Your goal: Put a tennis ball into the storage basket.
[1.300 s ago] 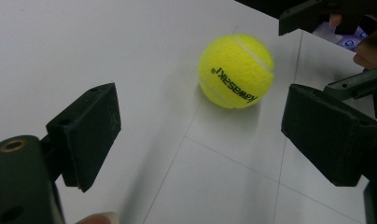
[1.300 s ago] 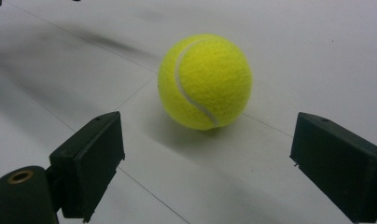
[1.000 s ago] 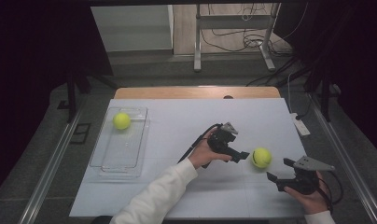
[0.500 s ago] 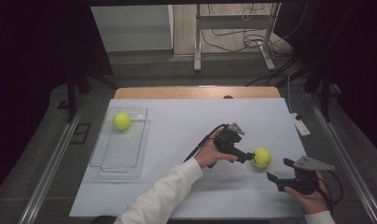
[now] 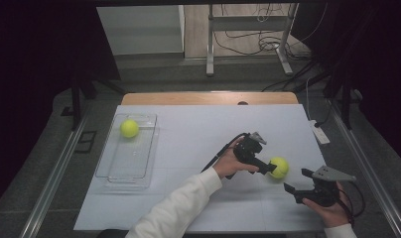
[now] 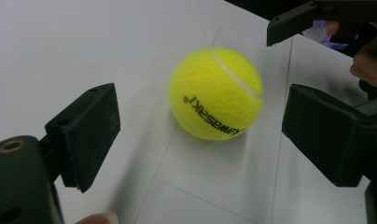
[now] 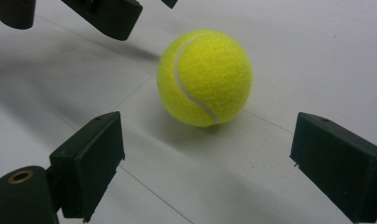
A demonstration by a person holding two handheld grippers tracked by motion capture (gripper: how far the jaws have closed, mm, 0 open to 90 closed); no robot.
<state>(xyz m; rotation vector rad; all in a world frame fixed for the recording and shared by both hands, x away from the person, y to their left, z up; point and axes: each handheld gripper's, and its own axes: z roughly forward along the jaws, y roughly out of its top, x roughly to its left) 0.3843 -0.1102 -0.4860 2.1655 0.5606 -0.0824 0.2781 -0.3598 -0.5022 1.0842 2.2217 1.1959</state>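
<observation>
Take the tennis ball [image 5: 279, 167] as your reference: it rests on the white counter [image 5: 198, 134], toward its right side.

The high view gives you the full layout. Your left claw [image 5: 268, 169] lies just left of the ball, its tips at the ball's near-left edge. Your right claw [image 5: 293, 184] sits to the ball's lower right, near but apart from it. Well to the ball's left lies a clear tray [image 5: 139, 163] holding a second ball [image 5: 129, 128] at its far end. This view does not resolve the gaps between the claws and the ball.

The left claw view supplies that detail. The ball [image 6: 216, 93], printed with black lettering, stands ahead of your left claw [image 6: 200, 135], slightly beyond the tips and centred between them. The jaws stand wide apart, wider than the ball, and neither pad touches it; nothing is held. Beyond the ball, at upper right, you can see part of your right claw [image 6: 298, 18] and fingers [image 6: 368, 65].

The right claw view shows the ball [image 7: 205, 78] from the opposite side, seam facing you. It sits ahead of your right claw [image 7: 207, 165], clear of both jaws, which are also spread wide and empty. One jaw of your left claw [image 7: 114, 16] hangs just beside the ball at upper left.
</observation>
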